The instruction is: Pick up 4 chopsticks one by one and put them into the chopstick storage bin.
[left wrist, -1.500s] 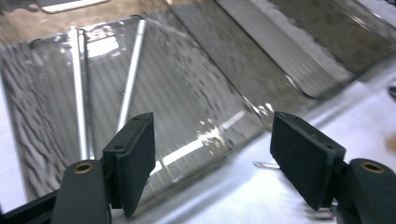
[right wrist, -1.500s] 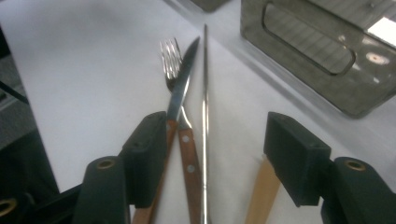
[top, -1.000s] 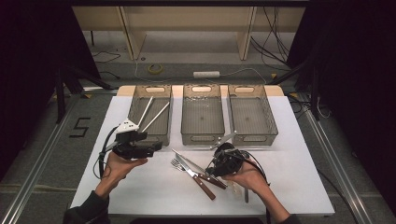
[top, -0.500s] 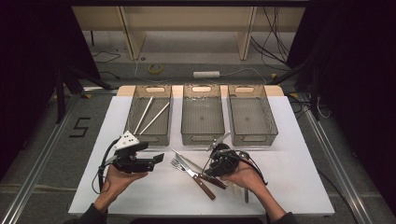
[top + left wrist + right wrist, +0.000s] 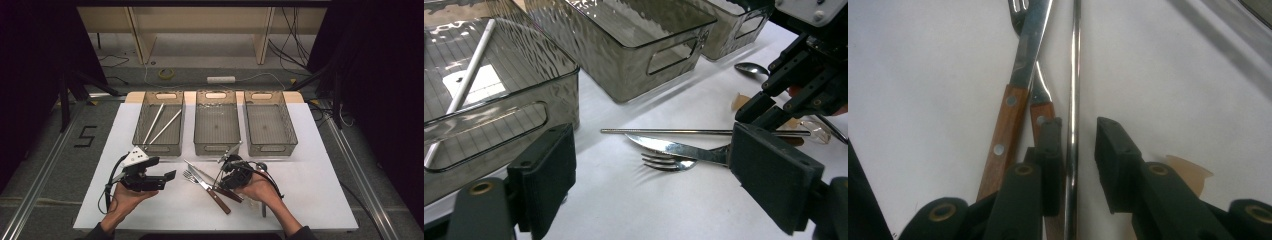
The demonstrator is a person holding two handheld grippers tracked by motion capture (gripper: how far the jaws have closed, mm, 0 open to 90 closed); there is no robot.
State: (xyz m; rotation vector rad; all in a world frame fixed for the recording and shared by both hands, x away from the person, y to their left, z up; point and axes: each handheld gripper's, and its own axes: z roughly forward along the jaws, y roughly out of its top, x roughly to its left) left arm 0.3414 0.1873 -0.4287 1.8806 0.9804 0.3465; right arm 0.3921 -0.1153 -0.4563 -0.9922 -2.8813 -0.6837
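A thin metal rod (image 5: 197, 170) lies on the white table (image 5: 320, 190) beside a wooden-handled knife (image 5: 215, 197) and fork (image 5: 189, 176). My right gripper (image 5: 222, 182) is down over their handle ends. In the right gripper view the rod (image 5: 1076, 60) runs between its jaws (image 5: 1079, 127), which have just been closing. One pad is at the rod and the other stands a little apart. The knife (image 5: 1003, 125) and fork (image 5: 1040, 95) lie just outside the jaws. My left gripper (image 5: 165, 179) hovers to the left, open wide (image 5: 654, 165) with nothing between its jaws.
Three smoky clear bins stand in a row at the back: left (image 5: 159, 147), middle (image 5: 216, 147), right (image 5: 272, 146). The left bin holds two white sticks (image 5: 155, 122). A spoon (image 5: 751, 69) lies behind my right gripper.
My left hand has come toward the near edge and slightly right. The right gripper stayed over the cutlery while its jaws narrowed around the rod.
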